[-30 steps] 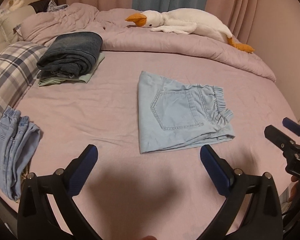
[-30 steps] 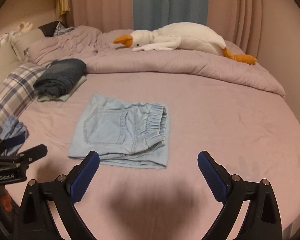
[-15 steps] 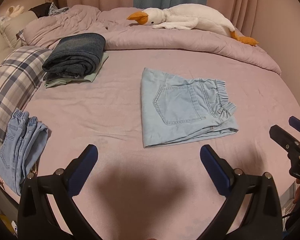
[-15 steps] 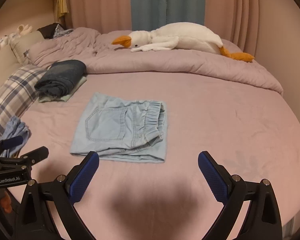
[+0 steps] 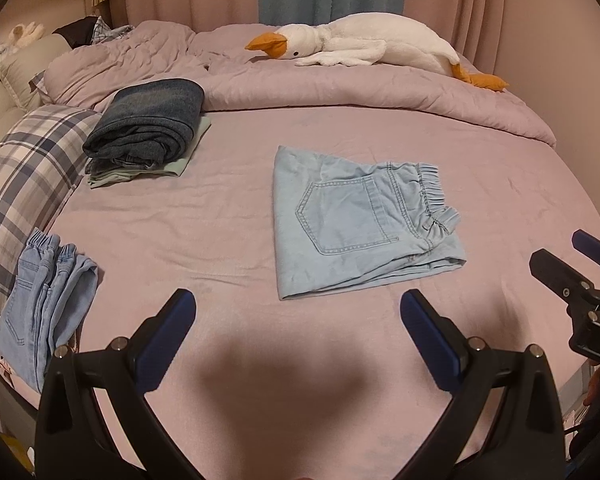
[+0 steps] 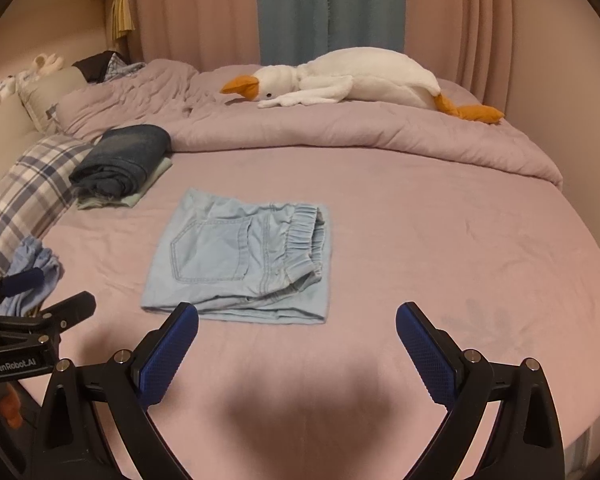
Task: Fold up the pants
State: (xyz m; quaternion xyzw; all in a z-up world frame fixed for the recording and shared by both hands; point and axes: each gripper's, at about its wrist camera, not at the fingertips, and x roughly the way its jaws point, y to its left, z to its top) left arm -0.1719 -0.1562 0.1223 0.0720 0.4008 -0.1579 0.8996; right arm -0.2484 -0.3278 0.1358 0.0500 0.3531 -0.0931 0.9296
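Light blue denim pants (image 5: 352,224) lie folded into a flat rectangle in the middle of the pink bed, back pocket up and elastic waistband to the right; they also show in the right wrist view (image 6: 244,256). My left gripper (image 5: 298,308) is open and empty, held above the bed's near edge, short of the pants. My right gripper (image 6: 298,320) is open and empty, just in front of the pants' near edge. Each gripper shows at the edge of the other's view.
A stack of folded dark jeans on a pale green garment (image 5: 148,128) lies at the back left. Another pair of light jeans (image 5: 44,300) hangs at the bed's left edge beside a plaid pillow (image 5: 24,176). A plush goose (image 5: 364,46) rests on the bunched duvet (image 5: 340,92).
Both grippers have drawn back and risen a little from the folded pants, so more of the bed shows. Both stay open and the pants have not moved.
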